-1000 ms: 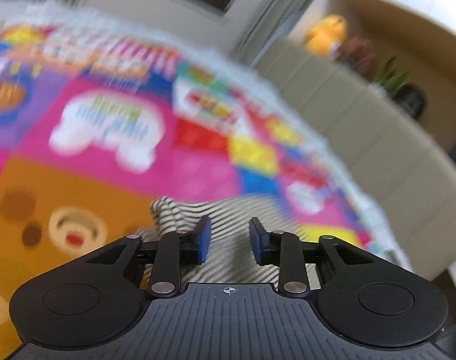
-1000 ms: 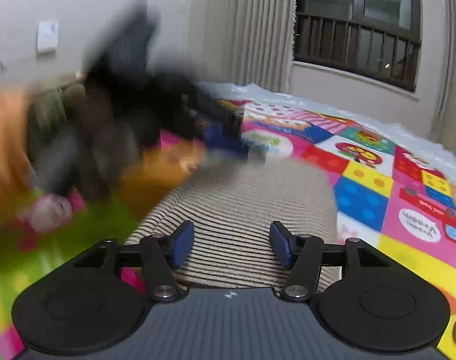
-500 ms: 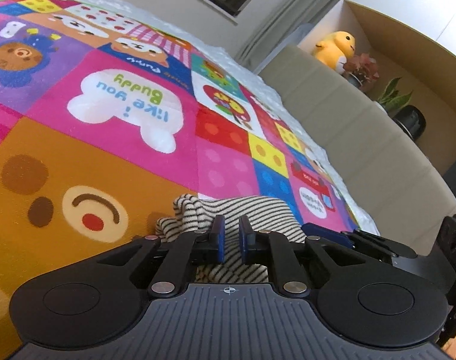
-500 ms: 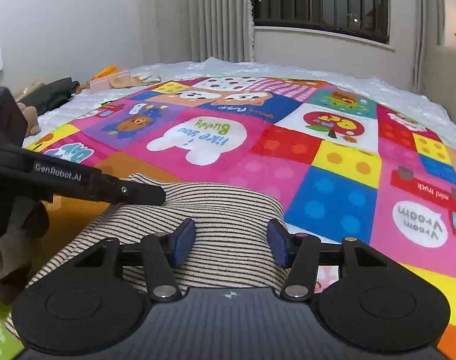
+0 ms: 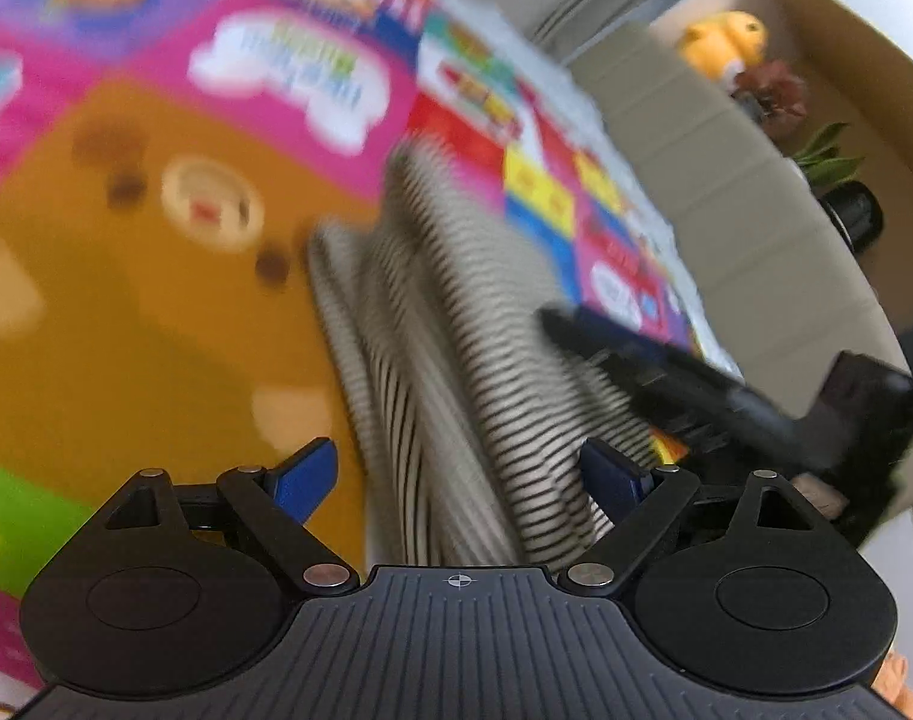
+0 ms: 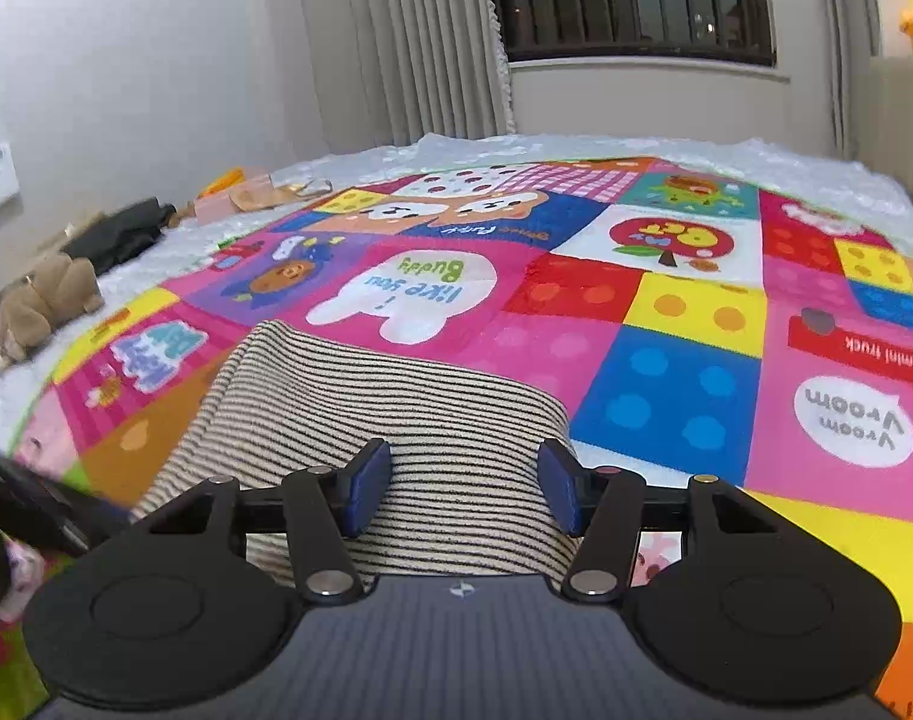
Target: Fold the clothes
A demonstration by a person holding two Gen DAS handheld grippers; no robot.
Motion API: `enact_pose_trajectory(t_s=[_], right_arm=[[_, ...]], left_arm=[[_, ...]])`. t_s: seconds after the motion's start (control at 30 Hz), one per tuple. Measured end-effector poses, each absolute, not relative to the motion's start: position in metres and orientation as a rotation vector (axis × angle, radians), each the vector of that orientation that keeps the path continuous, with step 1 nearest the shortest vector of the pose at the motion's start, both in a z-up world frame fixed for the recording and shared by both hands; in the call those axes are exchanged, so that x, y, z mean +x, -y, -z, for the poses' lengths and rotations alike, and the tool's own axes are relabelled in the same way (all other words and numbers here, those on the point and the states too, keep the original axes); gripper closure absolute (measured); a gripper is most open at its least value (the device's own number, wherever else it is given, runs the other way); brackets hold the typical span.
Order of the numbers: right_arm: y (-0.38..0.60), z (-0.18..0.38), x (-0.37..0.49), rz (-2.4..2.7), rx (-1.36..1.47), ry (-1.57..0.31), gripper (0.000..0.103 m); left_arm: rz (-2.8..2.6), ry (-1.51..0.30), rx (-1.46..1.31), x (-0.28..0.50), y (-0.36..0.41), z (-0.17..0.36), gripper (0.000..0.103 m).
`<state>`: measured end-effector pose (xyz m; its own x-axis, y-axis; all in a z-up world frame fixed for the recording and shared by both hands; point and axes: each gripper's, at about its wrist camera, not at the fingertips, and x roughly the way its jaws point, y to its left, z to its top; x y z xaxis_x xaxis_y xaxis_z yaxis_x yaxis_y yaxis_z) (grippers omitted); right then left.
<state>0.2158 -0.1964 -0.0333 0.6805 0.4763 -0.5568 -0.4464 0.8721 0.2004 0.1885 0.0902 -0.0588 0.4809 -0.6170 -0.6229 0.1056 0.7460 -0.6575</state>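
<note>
A folded cream garment with thin black stripes [image 6: 360, 402] lies on a colourful play mat [image 6: 666, 384]. In the left wrist view, which is motion-blurred, it [image 5: 456, 324] runs from between the fingers up the middle. My left gripper [image 5: 462, 480] is wide open above the garment's near end, holding nothing. My right gripper [image 6: 462, 489] is open just over the garment's near edge, and it shows from the side in the left wrist view [image 5: 696, 384]. The left gripper's black body shows at the lower left of the right wrist view [image 6: 30, 510].
A beige padded headboard or sofa [image 5: 726, 192] borders the mat, with a yellow plush toy [image 5: 720, 39] and a potted plant [image 5: 828, 168] on a shelf behind. A brown plush toy [image 6: 42, 300], dark clothing [image 6: 120, 234] and small items lie at the mat's far left edge. Curtains [image 6: 420, 36] and a window stand beyond.
My left gripper was nearly shut at the garment's edge half a second ago; it is now wide open and has swung fast. The right gripper stays open over the garment.
</note>
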Motion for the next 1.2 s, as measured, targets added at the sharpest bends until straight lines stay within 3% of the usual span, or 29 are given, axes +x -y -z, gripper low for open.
enact_pose_trajectory(t_s=[0.13,0.23,0.4,0.47,0.53,0.57,0.6,0.73,1.2], right_arm=[[0.229,0.02,0.213,-0.532,0.172,-0.665,0.025],[0.247,0.024,0.214,-0.539,0.231,-0.725,0.024],[0.26,0.046,0.213,-0.603,0.314,-0.859,0.019],[0.26,0.053,0.213,-0.629,0.332,-0.893,0.019],[0.255,0.058,0.215,-0.645,0.338,-0.905,0.018],[0.251,0.059,0.216,-0.665,0.331,-0.905,0.019],[0.244,0.058,0.217,-0.68,0.318,-0.9,0.029],[0.212,0.051,0.221,-0.726,0.257,-0.865,0.039],[0.042,0.051,0.295,-0.904,0.096,-0.767,0.042]], left_arm=[[0.466,-0.999,-0.655,0.194,-0.093,0.063,0.009],[0.466,-1.009,-0.684,0.197,-0.093,0.066,0.017],[0.481,-1.017,-0.686,0.202,-0.085,0.067,0.02],[0.486,-1.018,-0.691,0.204,-0.084,0.069,0.032],[0.495,-1.01,-0.701,0.203,-0.086,0.071,0.037],[0.502,-1.002,-0.703,0.202,-0.087,0.071,0.04],[0.508,-0.995,-0.706,0.201,-0.089,0.072,0.041],[0.499,-0.964,-0.747,0.2,-0.109,0.073,0.045],[0.289,-0.756,-0.723,0.21,-0.235,0.053,0.04]])
